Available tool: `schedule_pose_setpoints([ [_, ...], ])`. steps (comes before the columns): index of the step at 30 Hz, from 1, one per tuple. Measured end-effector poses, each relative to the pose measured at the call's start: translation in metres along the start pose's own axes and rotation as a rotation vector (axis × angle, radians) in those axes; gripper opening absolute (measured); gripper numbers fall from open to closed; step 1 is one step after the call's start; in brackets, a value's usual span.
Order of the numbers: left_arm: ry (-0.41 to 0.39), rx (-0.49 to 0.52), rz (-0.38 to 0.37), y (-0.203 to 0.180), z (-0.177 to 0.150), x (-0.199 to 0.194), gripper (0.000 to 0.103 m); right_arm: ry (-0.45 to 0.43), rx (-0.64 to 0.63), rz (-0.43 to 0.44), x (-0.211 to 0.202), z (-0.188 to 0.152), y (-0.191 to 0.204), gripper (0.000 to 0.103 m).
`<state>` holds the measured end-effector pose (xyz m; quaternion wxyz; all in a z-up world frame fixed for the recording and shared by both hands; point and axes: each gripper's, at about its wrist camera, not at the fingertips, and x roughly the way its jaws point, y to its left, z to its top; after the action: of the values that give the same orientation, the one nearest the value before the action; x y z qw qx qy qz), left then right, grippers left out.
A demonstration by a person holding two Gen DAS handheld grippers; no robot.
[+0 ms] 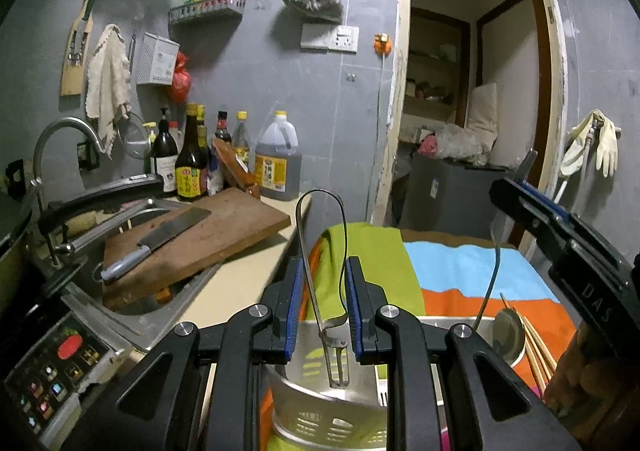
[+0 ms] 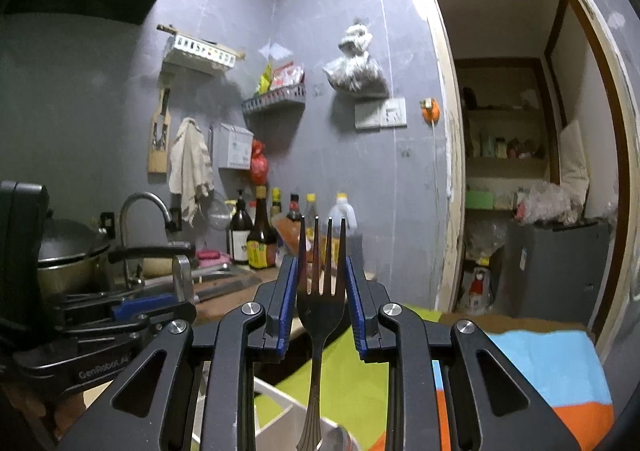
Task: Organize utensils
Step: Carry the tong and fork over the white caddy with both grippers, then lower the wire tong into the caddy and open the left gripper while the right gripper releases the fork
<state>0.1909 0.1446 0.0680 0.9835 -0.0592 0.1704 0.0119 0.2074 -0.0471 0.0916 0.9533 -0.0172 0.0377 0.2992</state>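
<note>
Left gripper (image 1: pixel 323 283): a looped metal peeler (image 1: pixel 320 251) is clamped between the blue pads (image 1: pixel 295 299), handle loop pointing up and blade end hanging down over a perforated metal utensil holder (image 1: pixel 320 407) directly below. Right gripper (image 2: pixel 318 283): a fork (image 2: pixel 320 291) is seen standing tines-up between the pads, handle running down toward the camera; the pads sit just beside the fork's shoulders, but contact can't be confirmed from this angle, so grip state cannot be told. Under the fork, a white divided tray (image 2: pixel 276 411) is visible with a spoon bowl (image 2: pixel 340 441) at the frame's bottom edge. In the left view, a ladle (image 1: pixel 506 331) and wooden chopsticks (image 1: pixel 538 351) are seen resting in a container right of the holder. Everything sits on a surface covered by a green, blue and orange cloth (image 1: pixel 460 271). Further left, a cleaver (image 1: pixel 160 237) is laid on a wooden cutting board (image 1: pixel 208 243) bridging the sink (image 1: pixel 132 311). Behind that, sauce bottles (image 1: pixel 192 163) and an oil jug (image 1: pixel 278 159) are lined against the grey wall. A doorway (image 2: pixel 520 131) is at far right.
</note>
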Motion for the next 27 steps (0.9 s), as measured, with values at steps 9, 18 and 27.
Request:
schedule_pose_setpoints([
  [9, 0.052, -0.024, -0.036, 0.0, -0.016, 0.009, 0.018, 0.103, 0.074, -0.025, 0.006, -0.027, -0.008, 0.022],
  [18, 0.03, -0.058, -0.071, 0.005, -0.019, 0.001, 0.029, 0.122, 0.123, 0.004, -0.002, -0.032, -0.016, 0.029],
  [27, -0.054, -0.069, -0.089, -0.002, 0.0, -0.023, 0.041, 0.035, 0.137, 0.003, -0.029, -0.012, -0.029, 0.051],
])
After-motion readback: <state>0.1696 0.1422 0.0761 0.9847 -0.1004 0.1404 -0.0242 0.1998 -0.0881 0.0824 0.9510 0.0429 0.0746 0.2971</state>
